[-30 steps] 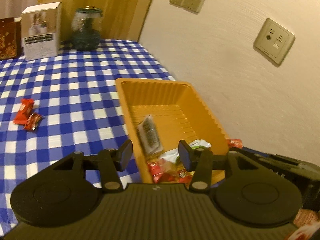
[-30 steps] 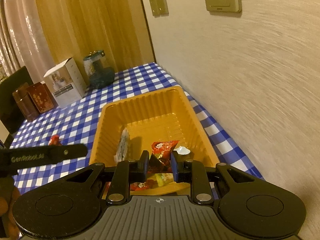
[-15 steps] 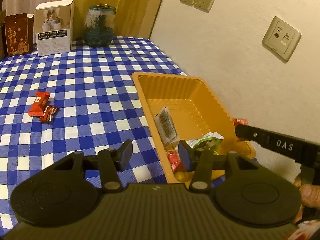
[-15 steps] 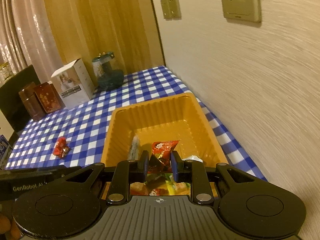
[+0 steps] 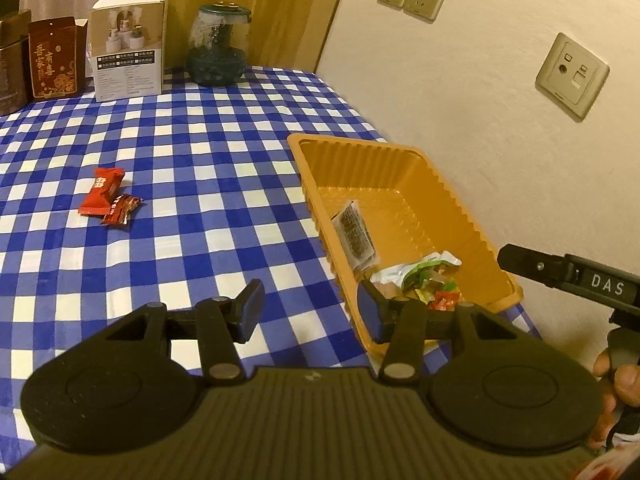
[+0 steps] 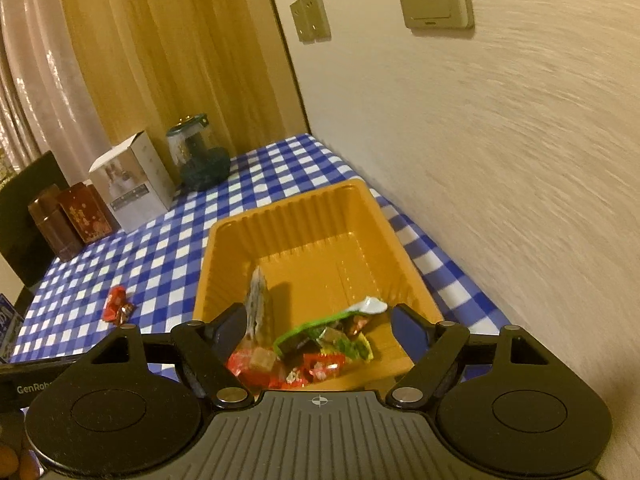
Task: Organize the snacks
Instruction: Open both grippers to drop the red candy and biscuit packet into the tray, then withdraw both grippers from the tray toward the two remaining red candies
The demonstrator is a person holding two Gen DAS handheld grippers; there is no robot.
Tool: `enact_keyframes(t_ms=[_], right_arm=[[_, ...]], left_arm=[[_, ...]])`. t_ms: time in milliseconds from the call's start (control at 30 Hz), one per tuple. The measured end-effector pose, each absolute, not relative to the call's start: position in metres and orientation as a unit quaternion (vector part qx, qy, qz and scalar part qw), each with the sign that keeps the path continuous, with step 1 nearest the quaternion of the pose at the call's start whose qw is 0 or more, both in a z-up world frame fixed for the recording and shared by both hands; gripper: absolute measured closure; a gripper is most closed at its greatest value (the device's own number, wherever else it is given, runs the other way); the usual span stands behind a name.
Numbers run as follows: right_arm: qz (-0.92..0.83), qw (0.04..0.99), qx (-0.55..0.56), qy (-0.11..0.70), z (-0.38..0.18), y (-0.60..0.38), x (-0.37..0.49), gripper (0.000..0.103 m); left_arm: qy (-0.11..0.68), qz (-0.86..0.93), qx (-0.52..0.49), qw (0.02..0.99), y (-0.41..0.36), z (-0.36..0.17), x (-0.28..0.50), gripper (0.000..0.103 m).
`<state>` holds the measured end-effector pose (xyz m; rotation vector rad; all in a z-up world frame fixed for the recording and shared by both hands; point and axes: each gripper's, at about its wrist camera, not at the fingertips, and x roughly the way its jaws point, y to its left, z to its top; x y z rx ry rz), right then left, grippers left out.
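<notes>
An orange plastic tray [image 5: 404, 184] [image 6: 304, 216] sits on the blue checked tablecloth by the wall. It holds a pile of wrapped snacks [image 6: 320, 348] [image 5: 424, 280] and a dark flat packet [image 5: 354, 232] [image 6: 258, 300] leaning on its left wall. Two red wrapped candies [image 5: 108, 198] [image 6: 118, 304] lie together on the cloth left of the tray. My left gripper [image 5: 310, 312] is open and empty over the tray's near left corner. My right gripper [image 6: 318, 326] is open and empty above the snack pile.
At the table's far edge stand a white box [image 5: 128, 48], a dark glass jar [image 5: 218, 48] and brown boxes [image 5: 52, 60]. The wall with sockets [image 5: 572, 72] runs close along the tray's right side. The right gripper's body [image 5: 568, 276] shows at right in the left wrist view.
My right gripper has opened and let go of the red snack, which now lies in the tray's pile. My left gripper has pulled back and left, staying open.
</notes>
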<state>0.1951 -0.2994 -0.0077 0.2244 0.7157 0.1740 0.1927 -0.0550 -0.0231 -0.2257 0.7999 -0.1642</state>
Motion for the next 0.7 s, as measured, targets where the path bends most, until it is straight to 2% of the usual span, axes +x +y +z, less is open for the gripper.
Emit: enact_keyframes(t_ms=[700], right_arm=[[0.114, 0.93, 0.096, 0.336, 0.028, -0.256, 0.142, 0.024]], left_arm=[[0.371, -0.047, -0.107, 0.921, -0.012, 0.009, 0.125, 0.041]])
